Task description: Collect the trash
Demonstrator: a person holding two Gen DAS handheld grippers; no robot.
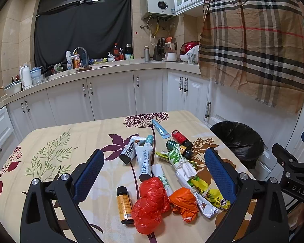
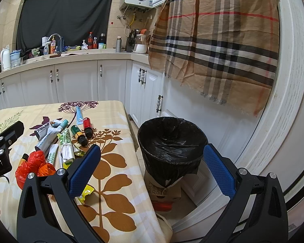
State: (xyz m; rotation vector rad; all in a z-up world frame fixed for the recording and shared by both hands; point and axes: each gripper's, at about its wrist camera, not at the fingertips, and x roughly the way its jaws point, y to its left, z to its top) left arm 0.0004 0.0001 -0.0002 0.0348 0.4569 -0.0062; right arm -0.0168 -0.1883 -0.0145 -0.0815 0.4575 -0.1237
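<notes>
Black plastic liner fills the trash bin (image 2: 172,141), which stands on the floor just beside the worktop's (image 2: 115,162) right edge, on a cardboard box (image 2: 164,192). Plaid cloth (image 2: 218,40) hangs over the cabinets behind it.

Trash sits in a loose heap mid-worktop: two red plastic bags (image 1: 152,204) w/ an orange bag (image 1: 184,202) touching them, an amber bottle (image 1: 124,207) just left of the bags, white tubes (image 1: 145,162) behind, crumpled green and yellow wrappers (image 1: 192,174) to the right. Farther back: a red bottle (image 1: 179,137), a green bottle (image 1: 172,144), a blue sachet (image 1: 161,129).

Left claw (image 1: 154,174) is spread wide, above the heap, blue pads either side of it, gripping nothing.

Right claw (image 2: 152,170) is also spread wide, empty; left finger over the worktop edge near a yellow wrapper (image 2: 85,195), right finger beside the bin.
</notes>
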